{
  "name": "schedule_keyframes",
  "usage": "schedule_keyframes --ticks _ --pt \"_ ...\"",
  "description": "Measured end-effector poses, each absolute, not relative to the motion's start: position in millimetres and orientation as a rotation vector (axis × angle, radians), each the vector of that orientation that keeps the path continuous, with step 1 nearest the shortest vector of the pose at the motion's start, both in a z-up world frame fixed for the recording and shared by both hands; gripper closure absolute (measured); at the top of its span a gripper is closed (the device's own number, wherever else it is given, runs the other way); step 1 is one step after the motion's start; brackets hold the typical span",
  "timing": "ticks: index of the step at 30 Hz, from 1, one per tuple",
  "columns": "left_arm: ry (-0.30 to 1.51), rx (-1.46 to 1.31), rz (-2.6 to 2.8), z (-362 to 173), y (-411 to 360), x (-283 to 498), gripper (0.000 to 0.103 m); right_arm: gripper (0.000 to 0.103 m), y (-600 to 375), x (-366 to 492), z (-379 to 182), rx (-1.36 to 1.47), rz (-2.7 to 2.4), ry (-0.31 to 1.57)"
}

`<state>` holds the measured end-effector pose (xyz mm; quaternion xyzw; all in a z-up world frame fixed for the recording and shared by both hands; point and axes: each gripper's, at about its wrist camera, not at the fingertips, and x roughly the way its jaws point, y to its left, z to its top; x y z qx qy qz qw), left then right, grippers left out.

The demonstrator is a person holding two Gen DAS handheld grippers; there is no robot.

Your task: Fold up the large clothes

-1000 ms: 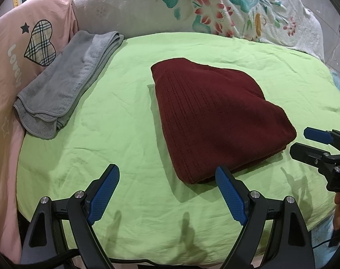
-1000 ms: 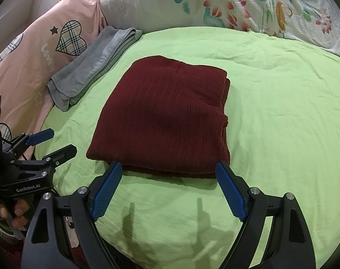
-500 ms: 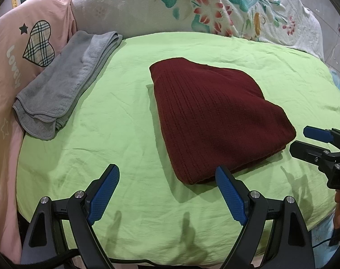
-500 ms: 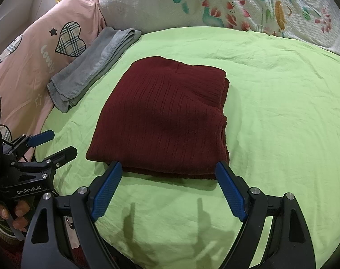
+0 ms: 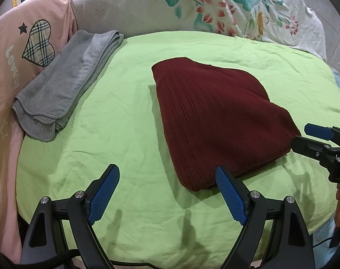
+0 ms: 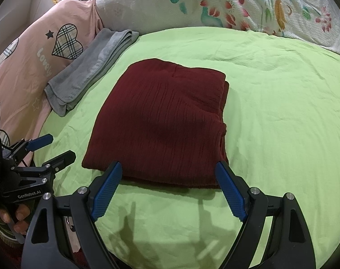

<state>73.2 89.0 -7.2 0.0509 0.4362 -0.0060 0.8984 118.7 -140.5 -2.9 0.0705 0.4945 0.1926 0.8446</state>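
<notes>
A dark red knitted garment (image 5: 217, 121) lies folded into a thick rectangle on the green bed sheet (image 5: 125, 134); it also shows in the right wrist view (image 6: 163, 121). My left gripper (image 5: 167, 190) is open and empty, just short of the garment's near left corner. My right gripper (image 6: 167, 188) is open and empty, at the garment's near edge. Each gripper shows in the other's view: the right one (image 5: 313, 137) at the garment's right corner, the left one (image 6: 51, 148) left of the garment.
A folded grey towel (image 5: 66, 89) lies at the sheet's left edge, against a pink pillow with plaid hearts (image 5: 17, 51). A white floral quilt (image 5: 192, 9) is bunched along the back. The bed's edge runs just below my grippers.
Both grippers have barely moved; the view has shifted slightly. The garment lies as before.
</notes>
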Motion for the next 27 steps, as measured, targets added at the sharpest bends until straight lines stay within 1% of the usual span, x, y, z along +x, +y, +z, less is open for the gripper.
schedule_keyframes --ticks 27 --pt "0.901 0.106 0.012 -7 89 89 0.015 0.018 -139 130 -6 0.179 0.403 1.041"
